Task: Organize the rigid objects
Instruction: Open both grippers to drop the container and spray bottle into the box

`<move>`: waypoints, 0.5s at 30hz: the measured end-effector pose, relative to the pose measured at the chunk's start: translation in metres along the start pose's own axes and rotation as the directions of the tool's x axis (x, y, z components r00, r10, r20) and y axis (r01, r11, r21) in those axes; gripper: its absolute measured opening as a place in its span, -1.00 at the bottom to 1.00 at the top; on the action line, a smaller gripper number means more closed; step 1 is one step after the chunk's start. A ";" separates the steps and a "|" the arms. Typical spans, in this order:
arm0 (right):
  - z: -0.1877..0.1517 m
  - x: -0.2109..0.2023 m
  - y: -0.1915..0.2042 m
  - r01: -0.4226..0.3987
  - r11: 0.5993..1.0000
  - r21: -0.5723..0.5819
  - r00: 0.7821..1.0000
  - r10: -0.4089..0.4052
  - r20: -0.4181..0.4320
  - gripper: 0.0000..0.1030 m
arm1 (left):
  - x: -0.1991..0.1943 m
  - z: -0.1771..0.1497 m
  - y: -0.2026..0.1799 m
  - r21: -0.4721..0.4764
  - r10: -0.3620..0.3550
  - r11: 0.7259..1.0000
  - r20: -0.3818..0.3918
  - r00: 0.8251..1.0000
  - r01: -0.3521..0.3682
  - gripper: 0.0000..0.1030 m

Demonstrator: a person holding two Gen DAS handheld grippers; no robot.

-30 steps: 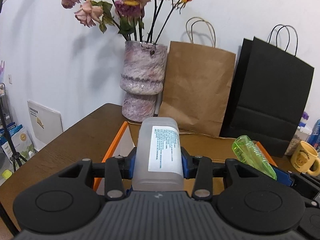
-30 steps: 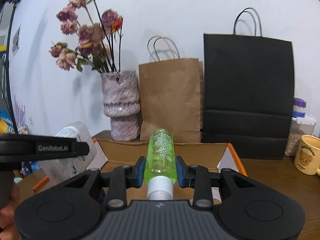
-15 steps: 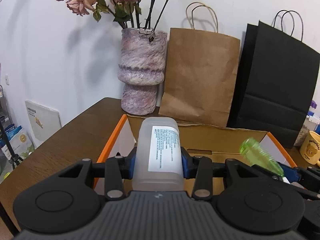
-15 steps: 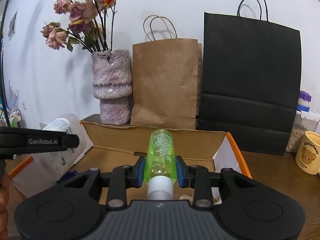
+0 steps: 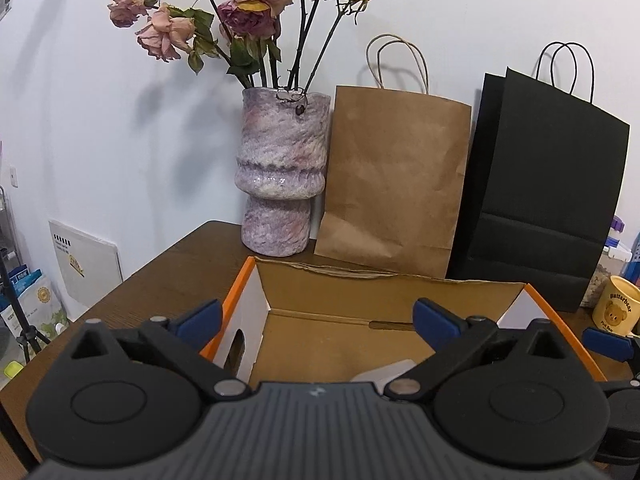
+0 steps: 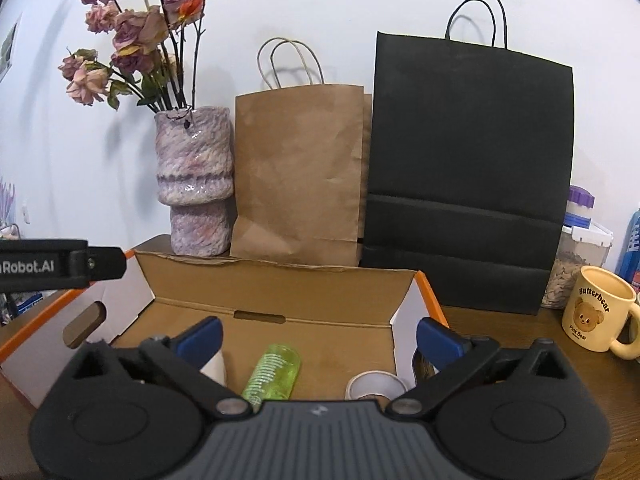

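Observation:
An open cardboard box [image 5: 400, 280] with orange outer walls sits on the wooden table, also in the right wrist view [image 6: 280, 272]. My left gripper [image 5: 316, 316] hovers over its left part, jaws opening wide, nothing between them. A pale corner of the white bottle [image 5: 384, 374] shows on the box floor just below it. My right gripper [image 6: 320, 340] is over the box's right part, jaws opening wide with nothing gripped. The green bottle [image 6: 276, 376] lies on the box floor below it, beside a round white cup-like thing [image 6: 374, 386]. The left gripper [image 6: 60, 266] shows at the left edge.
Behind the box stand a mottled purple vase [image 5: 282, 176] of dried roses, a brown paper bag [image 5: 392, 184] and a black paper bag [image 5: 540, 208]. A yellow bear mug [image 6: 596, 316] and a purple-lidded jar [image 6: 576, 248] stand to the right on the table [image 5: 168, 276].
Both grippers went from shut to wide open. The white bottle left the left jaws and the green bottle left the right jaws; both now lie in the box.

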State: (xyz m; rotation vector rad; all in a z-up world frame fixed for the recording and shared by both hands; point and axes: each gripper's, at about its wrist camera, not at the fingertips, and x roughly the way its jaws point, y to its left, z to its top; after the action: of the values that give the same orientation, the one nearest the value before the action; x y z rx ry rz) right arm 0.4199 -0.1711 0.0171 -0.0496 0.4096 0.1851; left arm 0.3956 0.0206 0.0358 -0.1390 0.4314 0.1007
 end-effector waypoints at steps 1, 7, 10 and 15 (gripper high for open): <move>0.000 0.001 0.001 0.002 1.000 -0.002 1.000 -0.002 -0.002 1.00 | 0.000 0.000 0.000 -0.001 0.001 1.000 -0.002 1.000 -0.001 1.00; 0.000 0.000 0.001 -0.002 1.000 -0.006 1.000 0.002 -0.004 1.00 | 0.000 -0.001 0.000 0.000 0.010 1.000 0.000 1.000 -0.010 1.00; -0.001 -0.004 0.001 0.000 1.000 -0.009 1.000 0.000 -0.002 1.00 | -0.002 -0.002 0.000 -0.007 0.013 1.000 0.008 1.000 -0.013 1.00; -0.003 -0.015 -0.001 0.012 1.000 -0.022 1.000 -0.012 0.014 1.00 | -0.015 -0.004 -0.001 0.003 -0.010 1.000 0.046 0.999 0.010 1.00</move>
State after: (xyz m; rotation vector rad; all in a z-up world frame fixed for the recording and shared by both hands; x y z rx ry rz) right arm 0.4055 -0.1752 0.0208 -0.0725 0.3930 0.1778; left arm 0.3800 0.0176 0.0385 -0.1360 0.3853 0.0936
